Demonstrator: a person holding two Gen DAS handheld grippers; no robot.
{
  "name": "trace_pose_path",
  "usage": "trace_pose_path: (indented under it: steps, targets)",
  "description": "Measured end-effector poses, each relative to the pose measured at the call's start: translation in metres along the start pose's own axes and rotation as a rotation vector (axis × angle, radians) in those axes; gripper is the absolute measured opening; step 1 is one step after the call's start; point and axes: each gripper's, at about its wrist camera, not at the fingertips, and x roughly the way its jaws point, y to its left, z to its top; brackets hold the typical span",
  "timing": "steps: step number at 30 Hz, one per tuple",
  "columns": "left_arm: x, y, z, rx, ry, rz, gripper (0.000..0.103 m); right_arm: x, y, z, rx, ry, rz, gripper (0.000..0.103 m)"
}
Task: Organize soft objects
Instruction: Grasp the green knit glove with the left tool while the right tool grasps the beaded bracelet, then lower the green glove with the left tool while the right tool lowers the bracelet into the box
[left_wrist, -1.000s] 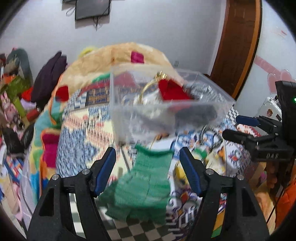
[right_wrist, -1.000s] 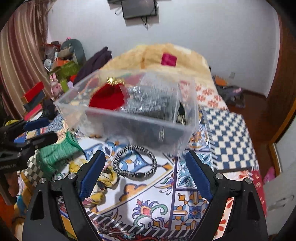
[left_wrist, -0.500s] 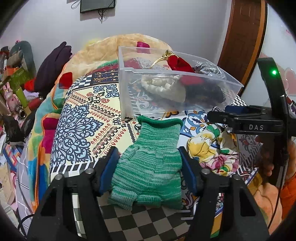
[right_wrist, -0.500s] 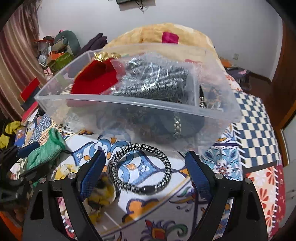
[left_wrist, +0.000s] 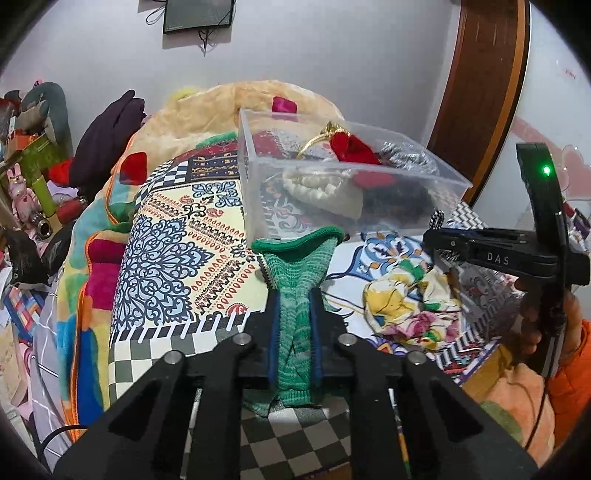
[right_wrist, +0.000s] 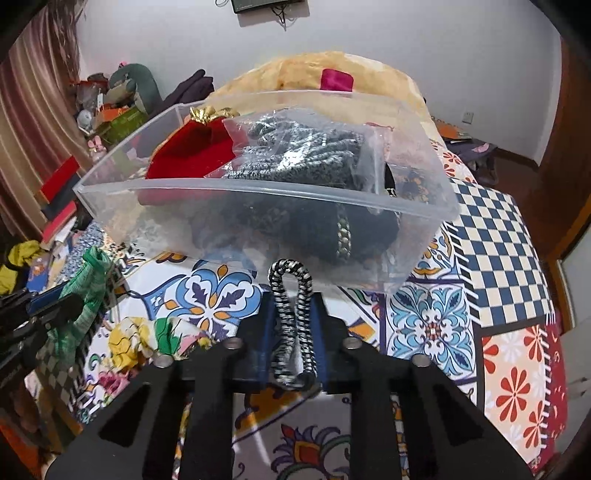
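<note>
My left gripper is shut on a green knitted glove, pinched between the blue pads, just in front of a clear plastic bin. My right gripper is shut on a black-and-white braided ring, squeezed into a narrow loop just in front of the same bin. The bin holds a red velvet pouch, a bagged grey braided item and dark pieces. The glove also shows at the left of the right wrist view. The right gripper shows in the left wrist view.
A yellow floral fabric scrunchie lies on the patterned bedspread between the grippers, also seen in the right wrist view. A beige blanket pile lies behind the bin. Clutter fills the room's left side.
Both grippers have closed: the left on the green glove, the right on the braided ring, which is now squeezed narrow. Both cameras sit closer to the bin.
</note>
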Motion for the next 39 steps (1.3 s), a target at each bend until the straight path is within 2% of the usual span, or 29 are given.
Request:
trace_pose_path:
  steps: [11,14,19,24,31,39]
  targets:
    - [-0.039,-0.005,0.027,0.002,-0.133,-0.005,0.011,-0.054,0.005,0.01,-0.032,-0.144,0.029,0.014]
    - [-0.045,-0.005,0.041,0.001,-0.176,0.002,0.011,-0.07,0.008,0.017,-0.041,-0.191,0.026,0.014]
    - [-0.048,-0.001,0.072,-0.026,-0.223,-0.045,0.011,-0.084,0.013,0.03,-0.056,-0.248,0.004,0.014]
    - [-0.044,-0.004,0.099,-0.008,-0.259,-0.031,0.011,-0.087,0.013,0.051,-0.056,-0.295,-0.003,0.014]
    - [-0.008,-0.015,0.122,-0.002,-0.228,-0.019,0.011,-0.072,0.014,0.075,-0.06,-0.301,-0.001,0.014]
    - [0.051,-0.022,0.127,0.009,-0.123,0.01,0.011,-0.02,0.019,0.085,-0.06,-0.195,-0.012,0.014]
